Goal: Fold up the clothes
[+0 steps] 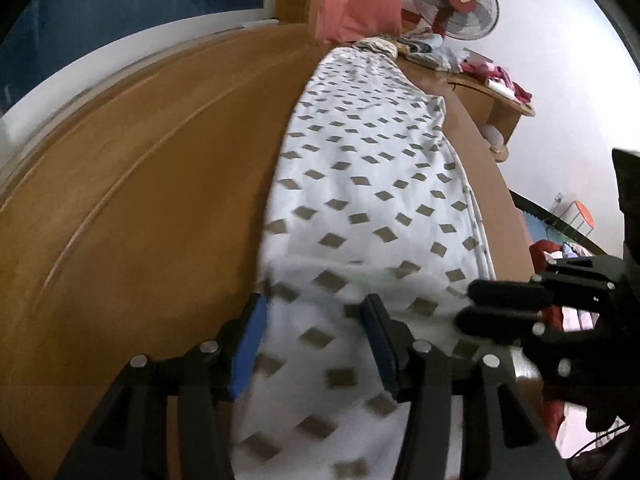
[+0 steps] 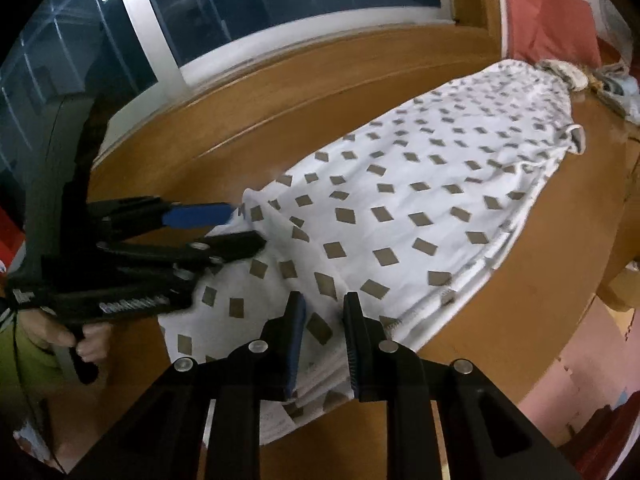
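White lettering runs along the black body of the left gripper (image 2: pixel 244 228), too blurred to read. A white garment (image 1: pixel 372 184) printed with grey-brown diamonds lies stretched along a smooth, glossy wooden table (image 1: pixel 152 184), its soft cloth rumpled at the near end. A stitched hem with a zip-like edge runs down its right side.

In the left wrist view, the left gripper's blue-padded fingers (image 1: pixel 250 344) stand wide apart astride the garment's near left edge; whether they pinch any cloth cannot be told. The right gripper (image 2: pixel 324 340), also blue-padded, stands part open over the near folded hem, with cloth lying between its fingers; a firm hold cannot be told.

Bare wood lies open left of the garment, up to a raised ledge below a dark window (image 2: pixel 280 4). At the far end sit crumpled clothes (image 1: pixel 424 46) and a white fan (image 1: pixel 456 0).
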`<state>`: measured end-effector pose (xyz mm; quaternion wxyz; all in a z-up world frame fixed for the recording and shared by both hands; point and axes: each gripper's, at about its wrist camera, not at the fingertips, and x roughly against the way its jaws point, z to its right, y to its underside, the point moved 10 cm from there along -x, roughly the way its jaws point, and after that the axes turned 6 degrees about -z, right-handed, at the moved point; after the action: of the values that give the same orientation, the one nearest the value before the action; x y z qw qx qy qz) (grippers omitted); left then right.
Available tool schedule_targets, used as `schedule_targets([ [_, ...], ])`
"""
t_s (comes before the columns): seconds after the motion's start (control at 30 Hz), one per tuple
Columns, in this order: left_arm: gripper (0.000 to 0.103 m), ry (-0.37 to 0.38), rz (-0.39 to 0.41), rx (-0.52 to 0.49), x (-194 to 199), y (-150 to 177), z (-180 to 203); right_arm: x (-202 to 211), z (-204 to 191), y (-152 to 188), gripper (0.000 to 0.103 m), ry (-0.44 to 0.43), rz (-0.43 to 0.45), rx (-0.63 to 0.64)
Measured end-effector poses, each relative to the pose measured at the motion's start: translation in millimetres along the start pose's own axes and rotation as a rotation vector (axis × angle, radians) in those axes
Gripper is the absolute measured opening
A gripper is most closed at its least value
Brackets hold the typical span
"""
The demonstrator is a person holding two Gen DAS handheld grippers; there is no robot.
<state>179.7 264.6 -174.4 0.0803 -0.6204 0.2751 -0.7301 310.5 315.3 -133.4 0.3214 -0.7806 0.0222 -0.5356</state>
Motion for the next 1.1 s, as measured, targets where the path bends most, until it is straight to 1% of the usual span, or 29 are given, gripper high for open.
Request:
schedule_targets([
  [0.1, 0.048, -0.014, 0.003, 0.019, 23, 17, -22, 19, -5, 10, 0.031, -0.012, 0.029, 0.006],
  [0.17, 0.049, -0.015, -0.006, 0.027, 38, 31, -37, 33, -11, 20, 0.042, -0.028, 0.042, 0.016],
  [0.23, 0.054, -0.012, -0.026, -0.008, 47, 45, -44, 44, -23, 33, 0.046, -0.040, 0.045, 0.044],
  [0.27, 0.055, -0.015, -0.039, -0.038, 49, 53, -44, 47, -30, 40, 0.047, -0.045, 0.042, 0.064],
  [0.33, 0.055, -0.010, -0.068, -0.083, 46, 66, -42, 45, -44, 52, 0.047, -0.047, 0.027, 0.104],
  [0.4, 0.055, 0.001, -0.095, -0.120, 40, 78, -37, 36, -55, 62, 0.047, -0.030, 0.007, 0.142],
  [0.47, 0.055, 0.011, -0.101, -0.146, 32, 82, -31, 27, -63, 68, 0.047, -0.008, -0.008, 0.161],
  [0.6, 0.055, 0.020, -0.079, -0.200, 24, 79, -21, 8, -70, 70, 0.047, 0.040, -0.013, 0.182],
  [0.77, 0.055, 0.040, -0.050, -0.245, 21, 73, -11, -4, -69, 67, 0.047, 0.116, 0.018, 0.186],
  [0.8, 0.054, 0.043, -0.044, -0.248, 20, 72, -9, -5, -69, 66, 0.045, 0.128, 0.019, 0.187],
  [0.83, 0.051, 0.051, -0.038, -0.247, 20, 71, -7, -5, -68, 65, 0.037, 0.141, 0.021, 0.188],
  [0.87, 0.048, 0.059, -0.033, -0.249, 21, 71, -5, -5, -67, 65, 0.022, 0.146, 0.019, 0.187],
  [0.9, 0.037, 0.068, -0.030, -0.252, 23, 71, -2, -5, -66, 65, 0.016, 0.137, 0.012, 0.181],
  [0.93, 0.031, 0.077, -0.030, -0.258, 25, 71, 2, -2, -65, 66, 0.014, 0.122, 0.004, 0.170],
  [0.97, 0.027, 0.085, -0.030, -0.262, 26, 72, 5, 2, -63, 67, 0.013, 0.109, -0.002, 0.157],
  [1.0, 0.020, 0.095, -0.030, -0.264, 28, 73, 8, 6, -63, 67, 0.011, 0.095, -0.006, 0.149],
  [1.1, 0.018, 0.138, -0.022, -0.242, 44, 75, 11, 22, -67, 71, 0.011, 0.046, -0.005, 0.138],
])
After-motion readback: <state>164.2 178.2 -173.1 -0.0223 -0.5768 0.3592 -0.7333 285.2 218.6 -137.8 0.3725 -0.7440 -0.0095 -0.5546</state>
